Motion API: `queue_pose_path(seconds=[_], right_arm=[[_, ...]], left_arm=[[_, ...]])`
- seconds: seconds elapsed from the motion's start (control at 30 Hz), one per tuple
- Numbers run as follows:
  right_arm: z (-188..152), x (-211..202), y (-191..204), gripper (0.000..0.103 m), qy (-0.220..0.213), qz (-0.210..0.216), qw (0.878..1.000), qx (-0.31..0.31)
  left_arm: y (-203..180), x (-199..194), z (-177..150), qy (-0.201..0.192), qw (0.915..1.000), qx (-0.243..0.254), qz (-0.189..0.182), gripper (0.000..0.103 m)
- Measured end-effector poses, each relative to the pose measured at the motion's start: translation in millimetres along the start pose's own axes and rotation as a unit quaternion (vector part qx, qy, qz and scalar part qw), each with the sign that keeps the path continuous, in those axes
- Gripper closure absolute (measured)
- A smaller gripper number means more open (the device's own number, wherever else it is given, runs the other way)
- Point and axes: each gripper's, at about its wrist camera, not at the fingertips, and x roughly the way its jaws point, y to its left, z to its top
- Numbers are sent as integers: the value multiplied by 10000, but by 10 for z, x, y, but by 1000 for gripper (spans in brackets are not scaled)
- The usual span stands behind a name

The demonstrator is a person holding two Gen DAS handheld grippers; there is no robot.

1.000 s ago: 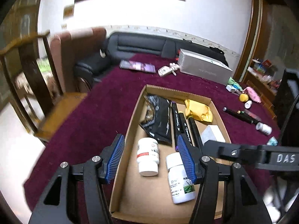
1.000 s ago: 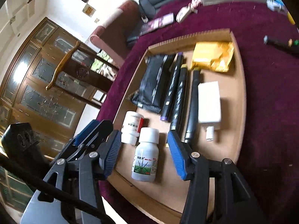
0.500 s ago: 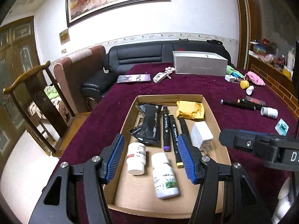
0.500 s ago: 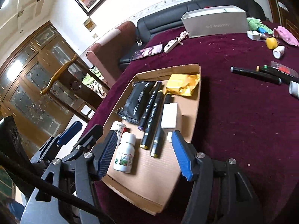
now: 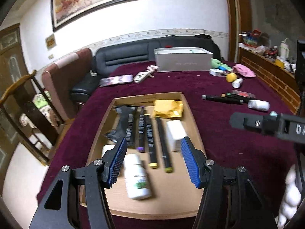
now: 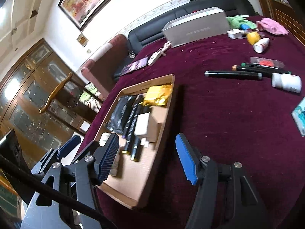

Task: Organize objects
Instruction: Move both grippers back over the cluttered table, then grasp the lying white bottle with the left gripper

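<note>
Tongs first: the left tongs (image 5: pixel 152 160) hang spread apart over the near end of the cardboard tray (image 5: pixel 192 114), gripping nothing, and the right tongs (image 6: pixel 147 157) are likewise released and empty, hovering over the tray's right wall at lower centre of their view.

Inside the tray, between the left tongs' blue pads (image 5: pixel 190 162), lie a white pill bottle (image 5: pixel 137 177) on its side, three black markers (image 5: pixel 150 135) laid in parallel, a white charger block (image 5: pixel 175 133), a black foil pouch (image 5: pixel 124 126) and a yellow packet (image 5: pixel 167 108) at the far end.

Loose items wait on the maroon bench (image 6: pixel 219 114) at upper right of the right view — a black marker (image 6: pixel 232 74) nearest, more markers (image 6: pixel 263 67) just behind it, a second white bottle (image 6: pixel 286 82) lying beside their right ends, and a teal card (image 6: pixel 299 116) at the right edge.

My judgement is that the step in hand is the reach out for the next loose thing, most likely the nearest marker. To do it well, swing the right tongs to the upper right, turn them so the pads straddle the marker across its width near mid-length, and come down low — the barrel is round and may roll toward its neighbours if only one pad nudges it. Close squarely, then lift clear before crossing the tray wall.
</note>
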Motion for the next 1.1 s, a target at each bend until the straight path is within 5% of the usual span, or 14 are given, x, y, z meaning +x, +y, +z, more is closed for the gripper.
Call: queue_pose_path(seconds=[0.27, 0.47, 0.9, 1.0, 1.1], right_arm=[[213, -622, -872, 42, -560, -848, 9932, 576], [489, -994, -1562, 41, -848, -1399, 9803, 1111], [1130, -460, -2466, 42, -204, -1451, 9737, 1743], [1121, -287, -2532, 41, 186, -1220, 9767, 1757], [993, -183, -2377, 40, 572, -542, 9839, 1604]], left_arm=[[-559, 75, 63, 261, 9921, 253, -1197, 50], [-1017, 323, -19, 706, 9809, 453, -1757, 50], [-1306, 761, -201, 1387, 9706, 533, -1893, 50], [-1287, 786, -213, 1389, 9704, 510, -1909, 50], [-1291, 792, -199, 1368, 9696, 522, -1959, 45]])
